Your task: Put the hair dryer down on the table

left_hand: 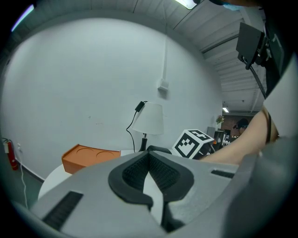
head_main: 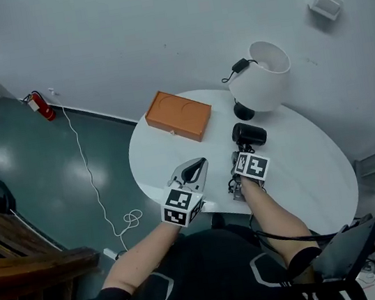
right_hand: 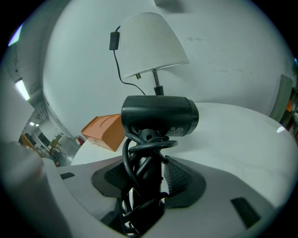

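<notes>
Black plastic hair dryer (right_hand: 159,116), cord wound round its handle, pinched upright in the right claw (right_hand: 144,176) above the round white counter (head_main: 303,170), near a white-shaded lamp (head_main: 260,74). Left claw (left_hand: 150,174) pressed together, empty. Not yet set down; likely next, lowering, then spreading. Small barrel label unreadable.

My right tongs (right_hand: 146,179) are clamped on the handle of the black hair dryer (right_hand: 160,116), and its cord (right_hand: 139,151) is wound in loops round that handle between the pads. The barrel lies crosswise above the jaws, with the white bench (right_hand: 233,135) behind it. Past it at twelve o'clock I see a white-shaded lamp (right_hand: 151,44), with its black cable hanging at eleven. An orange box (right_hand: 104,131) sits on the bench at nine o'clock of the dryer.
</notes>
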`<move>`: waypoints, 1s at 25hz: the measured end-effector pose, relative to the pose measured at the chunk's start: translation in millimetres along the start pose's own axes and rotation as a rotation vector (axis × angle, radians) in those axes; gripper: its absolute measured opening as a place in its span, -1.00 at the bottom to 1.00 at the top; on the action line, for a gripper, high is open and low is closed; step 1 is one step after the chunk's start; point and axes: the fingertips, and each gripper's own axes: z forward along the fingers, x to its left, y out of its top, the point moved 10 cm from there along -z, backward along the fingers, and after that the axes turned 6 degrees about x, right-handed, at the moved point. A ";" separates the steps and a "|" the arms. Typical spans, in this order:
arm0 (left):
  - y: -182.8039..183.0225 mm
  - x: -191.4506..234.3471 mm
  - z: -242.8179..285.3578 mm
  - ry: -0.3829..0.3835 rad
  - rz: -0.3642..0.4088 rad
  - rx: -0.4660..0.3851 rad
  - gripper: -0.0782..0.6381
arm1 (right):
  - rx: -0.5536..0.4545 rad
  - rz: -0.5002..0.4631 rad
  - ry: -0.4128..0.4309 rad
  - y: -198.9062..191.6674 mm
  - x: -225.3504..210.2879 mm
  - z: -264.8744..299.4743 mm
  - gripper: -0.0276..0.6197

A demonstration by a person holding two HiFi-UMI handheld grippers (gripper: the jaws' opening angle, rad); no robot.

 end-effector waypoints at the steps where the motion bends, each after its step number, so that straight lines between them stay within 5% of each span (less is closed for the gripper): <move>1: -0.8 -0.2 0.8 0.002 -0.002 0.003 -0.77 | 0.007 0.000 -0.001 0.3 -0.2 3.3 -0.20; 25: -10.7 17.8 -19.1 0.126 -0.031 0.051 -0.77 | 0.134 0.023 -0.084 1.4 7.4 69.7 -0.20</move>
